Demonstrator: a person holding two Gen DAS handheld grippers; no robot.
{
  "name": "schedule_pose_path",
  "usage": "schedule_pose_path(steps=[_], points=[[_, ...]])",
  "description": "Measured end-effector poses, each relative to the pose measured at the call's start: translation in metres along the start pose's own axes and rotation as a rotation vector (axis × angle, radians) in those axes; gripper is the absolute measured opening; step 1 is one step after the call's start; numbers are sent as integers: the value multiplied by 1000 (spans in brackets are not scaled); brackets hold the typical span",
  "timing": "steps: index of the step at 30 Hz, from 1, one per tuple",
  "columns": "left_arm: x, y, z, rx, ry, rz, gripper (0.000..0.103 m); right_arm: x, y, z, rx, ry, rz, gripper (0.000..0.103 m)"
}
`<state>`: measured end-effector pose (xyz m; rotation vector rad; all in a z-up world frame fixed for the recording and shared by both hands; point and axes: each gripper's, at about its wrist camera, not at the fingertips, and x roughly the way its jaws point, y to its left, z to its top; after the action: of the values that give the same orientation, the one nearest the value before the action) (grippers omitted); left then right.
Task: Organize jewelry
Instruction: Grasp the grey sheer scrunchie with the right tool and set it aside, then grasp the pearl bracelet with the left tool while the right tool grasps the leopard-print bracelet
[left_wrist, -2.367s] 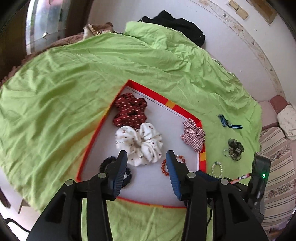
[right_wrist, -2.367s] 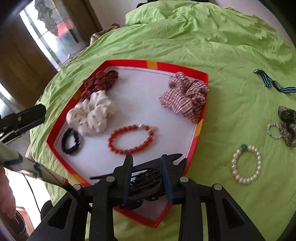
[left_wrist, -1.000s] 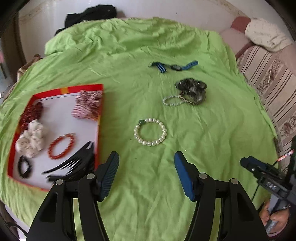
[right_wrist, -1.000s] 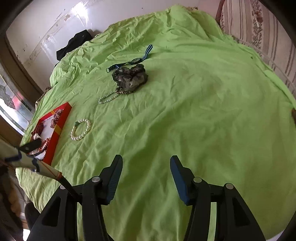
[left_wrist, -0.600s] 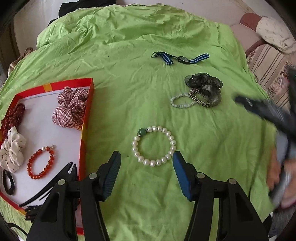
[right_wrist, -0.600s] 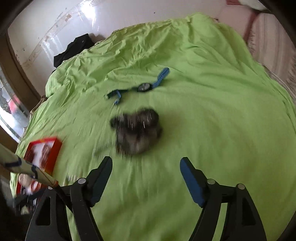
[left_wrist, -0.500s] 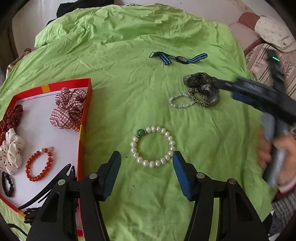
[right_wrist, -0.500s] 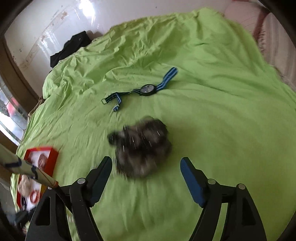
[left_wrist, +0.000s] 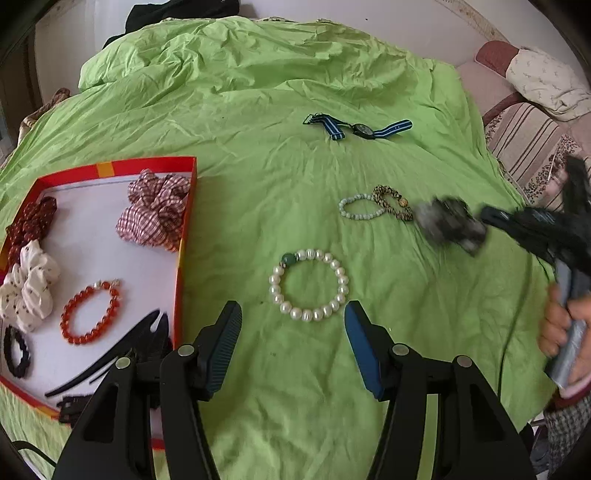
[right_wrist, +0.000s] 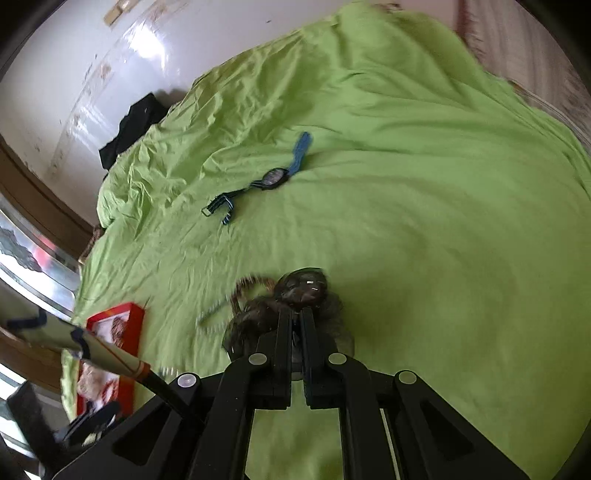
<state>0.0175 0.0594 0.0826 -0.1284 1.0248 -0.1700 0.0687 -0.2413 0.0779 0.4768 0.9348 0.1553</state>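
Two claws are at work over the green bedsheet (left_wrist: 258, 177), and the change lies with the right claw (right_wrist: 294, 317): half a second ago its jaws stood wide around the dark, mottled fabric scrunchie (right_wrist: 291, 299), and now they are pinched shut on it. The scrunchie has come away from the leopard-print band (left_wrist: 392, 202) and the pale beaded bracelet (left_wrist: 360, 208) it lay against, both now bare on the sheet well right of the red-rimmed white tray (left_wrist: 186, 221). By my reading, the scrunchie is picked and needs carrying to the tray, beside the checked red-and-white scrunchie (left_wrist: 155, 212) already there. The left claw (left_wrist: 293, 347) hangs half-open with nothing between its jaws, just short of the white pearl bracelet with a green bead (left_wrist: 308, 284), which lies between the tray and the beaded bracelet. The blue-striped wristwatch (left_wrist: 360, 128) lies farther off, untouched.
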Motion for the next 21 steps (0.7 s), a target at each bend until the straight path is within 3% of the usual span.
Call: schedule_pose_path(steps=[3,5,7,8,10,15,18,21], points=[[0,2,-3,-6,17,-11,57,-31,-18,-25,10,-12,-38,6],[6,2,-2,6,33,0,57,-42,-29,-42,-3,-17,-107,18],[17,0,1,18,56,0,57,-51,-42,-58,0,-16,-151,57],[22,-1,3,22,67,-3,57,-53,-45,-61,4,-26,-162,61],[32,-3,8,31,77,8,56,-64,-51,-70,2,-71,-197,61],[57,-5,18,29,111,33,44,-64,-26,-56,-64,-103,-111,61],[73,-6,18,36,147,32,33,-38,6,-34,-125,-74,-33,61],[80,-6,17,36,145,32,33,0,30,-16,-146,-16,11,61]])
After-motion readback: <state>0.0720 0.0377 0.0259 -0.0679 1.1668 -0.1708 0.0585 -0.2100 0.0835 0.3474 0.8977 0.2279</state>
